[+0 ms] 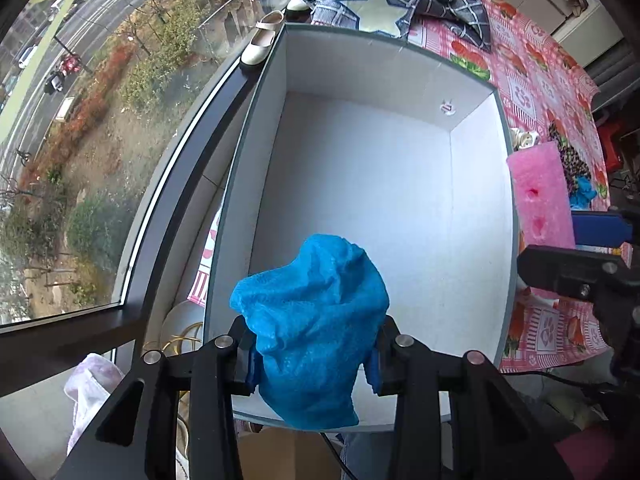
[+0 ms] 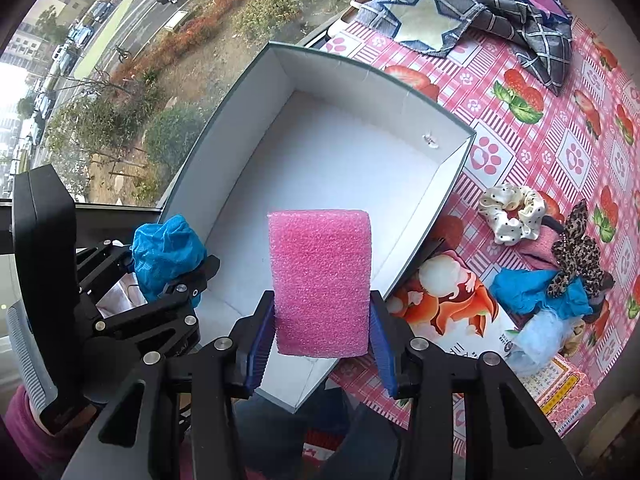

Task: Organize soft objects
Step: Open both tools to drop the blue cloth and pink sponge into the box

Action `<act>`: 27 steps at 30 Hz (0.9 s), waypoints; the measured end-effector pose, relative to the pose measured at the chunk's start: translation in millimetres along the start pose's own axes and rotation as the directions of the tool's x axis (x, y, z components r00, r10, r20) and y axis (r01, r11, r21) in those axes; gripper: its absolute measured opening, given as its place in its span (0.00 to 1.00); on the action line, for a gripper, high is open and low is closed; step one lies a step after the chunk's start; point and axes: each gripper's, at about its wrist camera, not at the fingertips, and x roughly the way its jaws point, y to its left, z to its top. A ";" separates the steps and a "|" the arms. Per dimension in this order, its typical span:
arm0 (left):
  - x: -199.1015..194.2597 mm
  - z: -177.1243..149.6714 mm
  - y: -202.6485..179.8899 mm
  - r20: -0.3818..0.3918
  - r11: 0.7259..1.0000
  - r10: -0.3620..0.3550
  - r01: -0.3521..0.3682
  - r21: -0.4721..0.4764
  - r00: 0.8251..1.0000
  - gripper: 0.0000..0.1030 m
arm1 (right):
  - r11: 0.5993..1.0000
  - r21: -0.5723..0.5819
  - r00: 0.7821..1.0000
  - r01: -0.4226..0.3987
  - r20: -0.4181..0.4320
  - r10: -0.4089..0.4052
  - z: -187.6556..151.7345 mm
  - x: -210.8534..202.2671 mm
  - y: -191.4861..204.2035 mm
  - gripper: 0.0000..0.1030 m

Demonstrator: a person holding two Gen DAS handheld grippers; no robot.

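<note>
1. My left gripper (image 1: 312,360) is clamped on a blue cloth (image 1: 316,332); the cloth bulges over the pads, so where they bite is hidden, and its lower end hangs past the near wall of the box (image 1: 505,200)
2. My right gripper (image 2: 322,344) pinches a pink foam block (image 2: 320,280) by its two long sides; the block's bottom edge sits between the blue pads (image 2: 382,352), and what lies straight behind it is covered
3. In the left view the foam (image 1: 540,196) is cut off by the box rim and my right gripper's body
4. The box is open-topped with white inside; I see nothing lying on its floor, only a small mark on the far wall
5. The foam stands upright, long axis running away from me, over the near right corner of the box; the cloth hangs over the near left end
6. On the tablecloth (image 2: 560,128) right of the box: a scrunchie (image 2: 512,216), a leopard bow (image 2: 576,248), more blue cloth (image 2: 536,288); the heap beneath is hard to make out
7. A plaid cloth (image 2: 500,0) lies beyond the box
</note>
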 end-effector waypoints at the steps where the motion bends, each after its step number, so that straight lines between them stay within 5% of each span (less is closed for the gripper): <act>1: 0.9 -0.2 -0.3 -0.003 1.000 0.002 -0.002 0.002 1.000 0.42 | 1.000 0.002 1.000 -0.005 -0.008 0.005 -0.7 2.3 0.0 0.44; 6: 2.3 -1.9 -1.6 -0.008 1.000 0.006 -0.006 0.009 1.000 0.45 | 1.000 -0.004 1.000 -0.025 -0.018 0.025 -3.5 5.6 2.5 0.44; 10: 0.7 -3.0 -2.8 -0.003 1.000 0.005 -0.005 0.020 1.000 0.66 | 0.999 -0.011 0.999 -0.045 -0.022 0.045 -6.0 6.3 4.7 0.49; 12: -1.1 -4.2 -4.0 0.003 0.999 0.008 -0.008 0.032 1.000 0.77 | 0.999 -0.007 0.999 -0.048 -0.015 0.048 -7.7 4.6 5.0 0.76; 16: -2.1 -4.4 -9.6 0.003 0.998 0.006 -0.007 0.068 1.000 0.81 | 0.999 0.015 0.999 -0.034 0.020 0.033 -10.4 -3.2 1.7 0.79; 20: -6.5 -2.6 -14.1 0.013 0.996 -0.029 0.028 0.090 1.000 0.87 | 0.998 0.065 0.999 -0.013 0.048 0.010 -16.5 -10.4 -8.1 0.99; 27: -35.5 13.0 -29.1 0.076 0.976 -0.182 0.171 0.132 0.980 0.88 | 0.964 0.260 0.984 -0.051 0.176 0.004 -42.1 -53.3 -54.6 0.99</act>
